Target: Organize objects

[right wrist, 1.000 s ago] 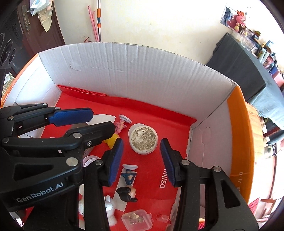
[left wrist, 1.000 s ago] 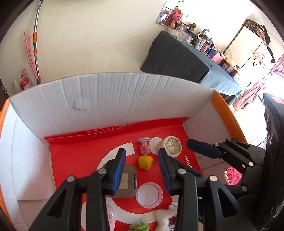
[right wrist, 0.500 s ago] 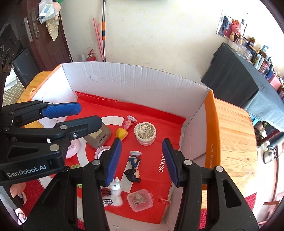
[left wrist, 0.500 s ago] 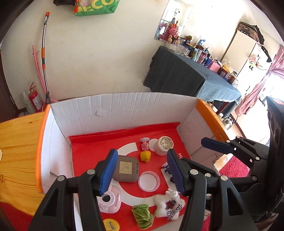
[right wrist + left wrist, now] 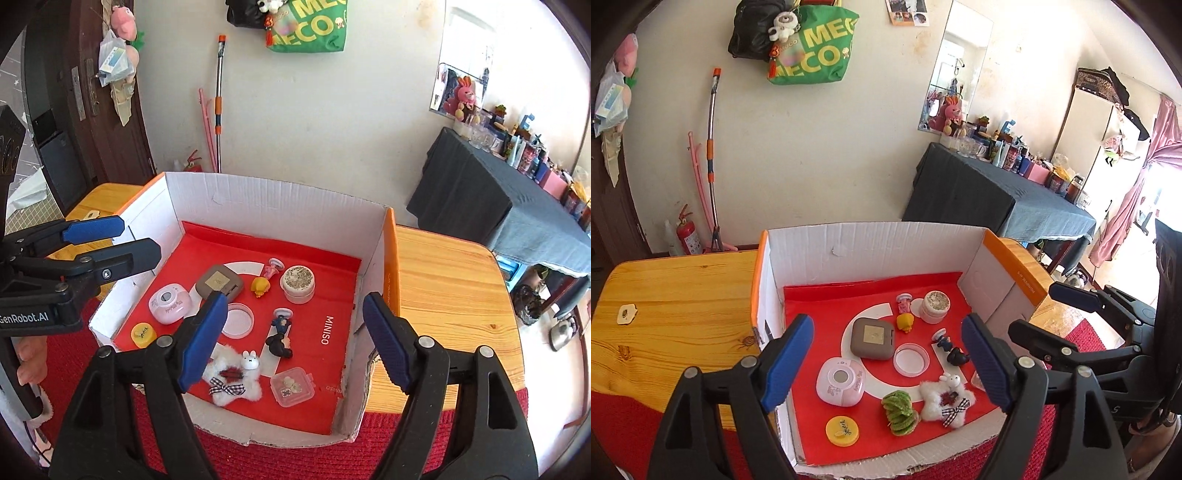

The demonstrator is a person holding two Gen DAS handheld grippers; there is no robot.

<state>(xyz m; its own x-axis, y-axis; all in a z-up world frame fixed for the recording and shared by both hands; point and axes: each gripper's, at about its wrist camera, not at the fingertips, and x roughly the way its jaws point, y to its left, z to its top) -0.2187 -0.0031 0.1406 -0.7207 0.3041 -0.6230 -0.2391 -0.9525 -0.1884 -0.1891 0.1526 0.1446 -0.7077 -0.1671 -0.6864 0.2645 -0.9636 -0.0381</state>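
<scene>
Both grippers, left [image 5: 886, 363] and right [image 5: 291, 339], hover low in frame above the box [image 5: 258, 192], jaws opening and empty. The trinkets (toys, jar [image 5: 297, 283], compact [image 5: 872, 338]) lie loose on its red liner at centre, presumably awaiting sorting.

White letters reading "MINISO" run sideways on the red liner [image 5: 325, 295] at the right of the cardboard box, and the word shows again, small, at the liner's lower right edge. At the left edge of the right wrist view, "GenRobot.AI" is printed in white on the black body of the left gripper [image 5: 107, 240]. The green bag [image 5: 816, 44] hanging on the wall at the top of the frame carries large yellow letters, partly hidden, reading "MEG" above "MECO".
</scene>
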